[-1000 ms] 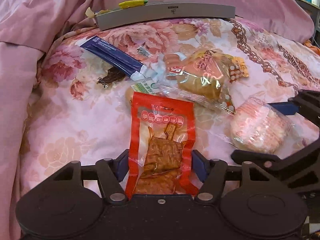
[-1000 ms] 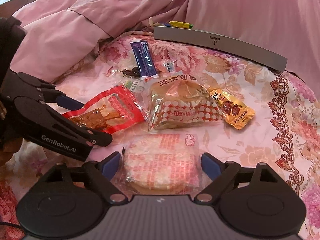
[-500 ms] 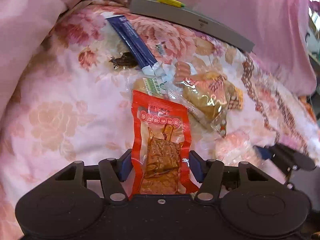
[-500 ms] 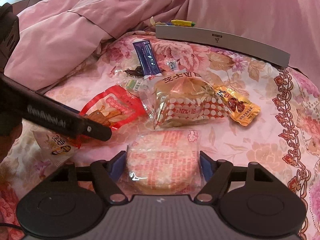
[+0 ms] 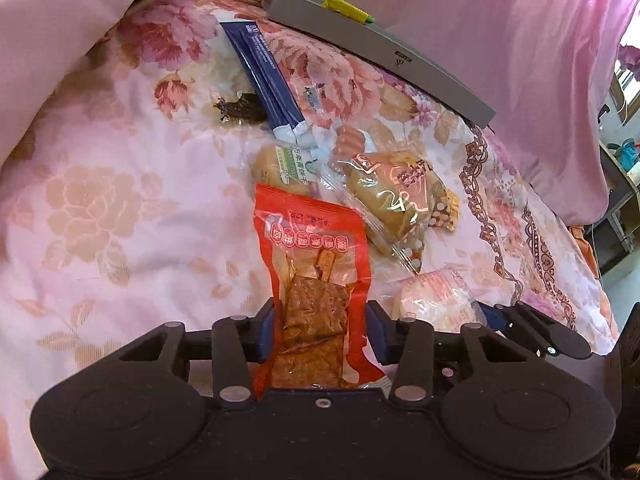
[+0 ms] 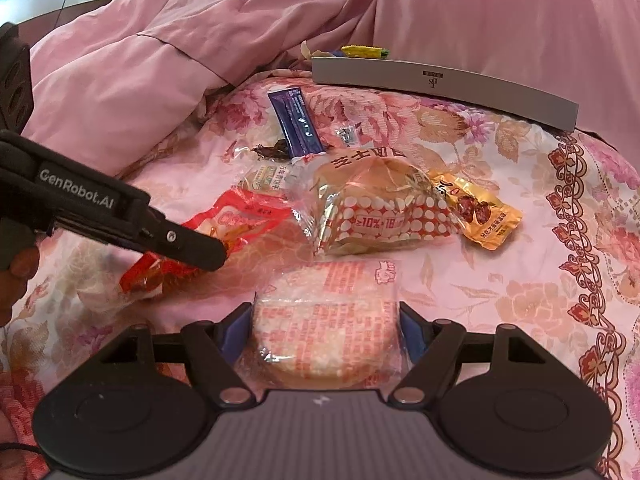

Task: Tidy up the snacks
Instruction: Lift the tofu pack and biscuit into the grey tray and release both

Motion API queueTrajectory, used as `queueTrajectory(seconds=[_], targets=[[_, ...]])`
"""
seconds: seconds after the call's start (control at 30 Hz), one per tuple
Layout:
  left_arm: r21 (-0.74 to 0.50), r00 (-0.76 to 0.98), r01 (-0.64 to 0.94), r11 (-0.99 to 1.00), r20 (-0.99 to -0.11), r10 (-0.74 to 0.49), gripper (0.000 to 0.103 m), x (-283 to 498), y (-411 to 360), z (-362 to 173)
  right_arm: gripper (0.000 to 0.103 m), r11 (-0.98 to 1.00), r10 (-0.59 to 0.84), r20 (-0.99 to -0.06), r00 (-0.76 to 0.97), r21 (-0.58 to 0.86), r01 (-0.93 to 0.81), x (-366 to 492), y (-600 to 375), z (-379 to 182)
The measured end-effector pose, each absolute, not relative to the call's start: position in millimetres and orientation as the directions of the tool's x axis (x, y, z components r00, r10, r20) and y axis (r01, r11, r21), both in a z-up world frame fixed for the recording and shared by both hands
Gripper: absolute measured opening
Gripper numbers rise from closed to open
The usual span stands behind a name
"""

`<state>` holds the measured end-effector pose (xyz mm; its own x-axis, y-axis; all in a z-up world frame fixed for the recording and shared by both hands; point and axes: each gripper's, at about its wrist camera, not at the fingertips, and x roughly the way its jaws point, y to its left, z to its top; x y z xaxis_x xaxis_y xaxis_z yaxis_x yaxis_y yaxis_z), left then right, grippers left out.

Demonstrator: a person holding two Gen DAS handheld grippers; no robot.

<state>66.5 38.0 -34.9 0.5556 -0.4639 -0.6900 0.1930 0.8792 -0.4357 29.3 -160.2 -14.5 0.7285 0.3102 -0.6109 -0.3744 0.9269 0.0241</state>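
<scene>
On the floral bedspread [image 6: 520,240], the left gripper [image 5: 320,320] has closed its fingers further around the red tofu-snack packet [image 5: 316,276] since a second ago; the blue pads now press both edges of the packet, and the wrist view has swung so that the grey box [image 5: 380,52] slants from the top centre down to the right instead of lying level. The right gripper [image 6: 326,326] has also narrowed: its pads, which stood clear of the round rice-cake packet [image 6: 326,320] a second ago, now touch its two sides.

From the right wrist view, the left gripper reaches in from the left edge, fingers pointing right and slightly down, with the red packet crumpled beneath them. The right gripper points toward the far edge of the bedspread, low over the cloth.

Beyond the two held packets lie a bread packet with white dots [image 6: 380,208], a gold sausage packet [image 6: 480,216] touching its right side, a green-labelled biscuit packet [image 5: 286,164], a dark blue sachet [image 6: 296,124] and a small dark snack [image 5: 240,110] beside it. The grey box sits at the far edge of the bedspread against the pink quilt [image 6: 160,60]; a yellow packet [image 6: 364,51] shows over its rim.
</scene>
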Motion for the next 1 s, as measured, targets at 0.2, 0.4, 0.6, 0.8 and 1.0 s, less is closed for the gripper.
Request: queueTrajectory(seconds=[0.2,0.4,0.6,0.8,1.0], targets=[[-0.472,0.557,0.16,0.867,-0.682,-0.474,0.046,68,44,-35,0.077,0.927,0.315,-0.607,0.729,0.032,-0.374,28,-162,-14],[-0.55,0.551,0.135,0.825,-0.65,-0.523,0.045,67,49,-38,0.077,0.925,0.326,-0.6,0.731,0.045,-0.376,27,-164,-14],[-0.603,0.54,0.137,0.786,-0.619,-0.57,0.045,60,50,-35,0.077,0.919,0.356,-0.562,0.746,0.065,-0.389,22,-168,-9],[-0.631,0.534,0.12,0.767,-0.61,-0.586,0.045,51,53,-34,0.077,0.919,0.357,-0.536,0.765,0.056,-0.39,17,-169,-4],[-0.659,0.561,0.092,0.747,-0.585,-0.586,0.045,41,61,-28,0.077,0.924,0.353,-0.51,0.785,0.055,-0.379,10,-176,0]])
